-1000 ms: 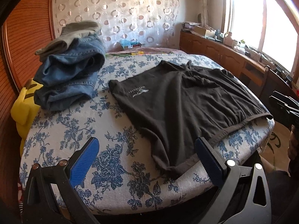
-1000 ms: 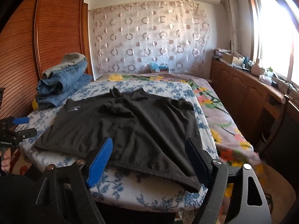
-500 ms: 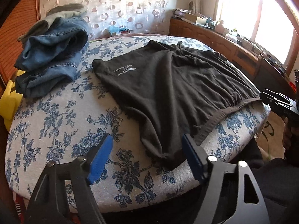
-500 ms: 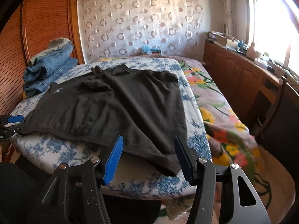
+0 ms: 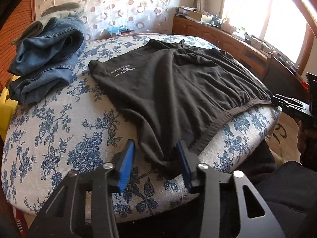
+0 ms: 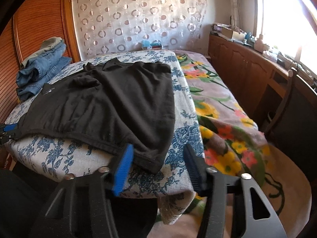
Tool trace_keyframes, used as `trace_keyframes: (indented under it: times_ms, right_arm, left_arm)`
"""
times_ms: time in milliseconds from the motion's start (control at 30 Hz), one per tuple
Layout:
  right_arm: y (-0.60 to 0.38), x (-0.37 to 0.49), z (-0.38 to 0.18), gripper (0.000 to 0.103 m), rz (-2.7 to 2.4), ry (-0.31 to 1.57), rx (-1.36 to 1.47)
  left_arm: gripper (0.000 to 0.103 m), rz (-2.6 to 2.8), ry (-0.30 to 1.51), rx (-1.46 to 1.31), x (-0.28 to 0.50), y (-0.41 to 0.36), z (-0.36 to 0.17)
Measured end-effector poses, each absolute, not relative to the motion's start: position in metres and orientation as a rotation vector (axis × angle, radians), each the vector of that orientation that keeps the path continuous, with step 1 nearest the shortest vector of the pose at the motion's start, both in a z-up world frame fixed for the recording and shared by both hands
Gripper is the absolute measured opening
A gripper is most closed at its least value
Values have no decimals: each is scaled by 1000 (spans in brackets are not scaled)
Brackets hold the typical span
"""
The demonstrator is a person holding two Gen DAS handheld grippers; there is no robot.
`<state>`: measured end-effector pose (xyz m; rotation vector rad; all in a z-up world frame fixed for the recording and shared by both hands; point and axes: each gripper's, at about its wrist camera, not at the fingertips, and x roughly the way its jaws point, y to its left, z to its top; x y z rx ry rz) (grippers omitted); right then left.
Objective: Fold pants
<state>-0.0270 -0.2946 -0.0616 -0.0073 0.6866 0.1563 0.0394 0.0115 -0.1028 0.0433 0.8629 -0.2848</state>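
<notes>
Black pants (image 5: 178,85) lie spread flat on the blue-flowered cloth, waistband toward me; a white logo (image 5: 122,72) marks one leg. They also show in the right wrist view (image 6: 111,103). My left gripper (image 5: 155,157) is open, its blue pads on either side of the near left waistband corner. My right gripper (image 6: 158,162) is open around the near right waistband corner, which hangs at the table edge. The right gripper also shows at the far right of the left wrist view (image 5: 287,105).
A stack of folded blue jeans (image 5: 47,59) sits at the back left of the flowered surface (image 5: 59,130). A floral blanket (image 6: 216,107) covers the bed on the right. Wooden cabinets (image 6: 245,63) line the window wall. A chair (image 6: 285,99) stands at the right.
Both grippers have moved forward and down to the waistband corners. Their jaws have narrowed around the fabric but still stand apart.
</notes>
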Motion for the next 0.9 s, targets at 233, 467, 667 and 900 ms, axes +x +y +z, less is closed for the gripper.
trace_keyframes:
  times_ms: [233, 467, 667, 900]
  right_arm:
    - [-299, -33, -54, 23, 194, 709, 4]
    - [-308, -24, -42, 5, 218, 682, 48]
    - [-312, -33, -20, 5, 244, 609, 67]
    - [-300, -33, -15, 5, 281, 568, 55]
  left_arm:
    - [21, -310, 867, 24, 39, 12, -102]
    - [7, -278, 840, -2, 38, 26, -96]
    - [7, -265, 848, -6, 35, 33, -100]
    - [6, -236, 840, -15, 32, 48, -95]
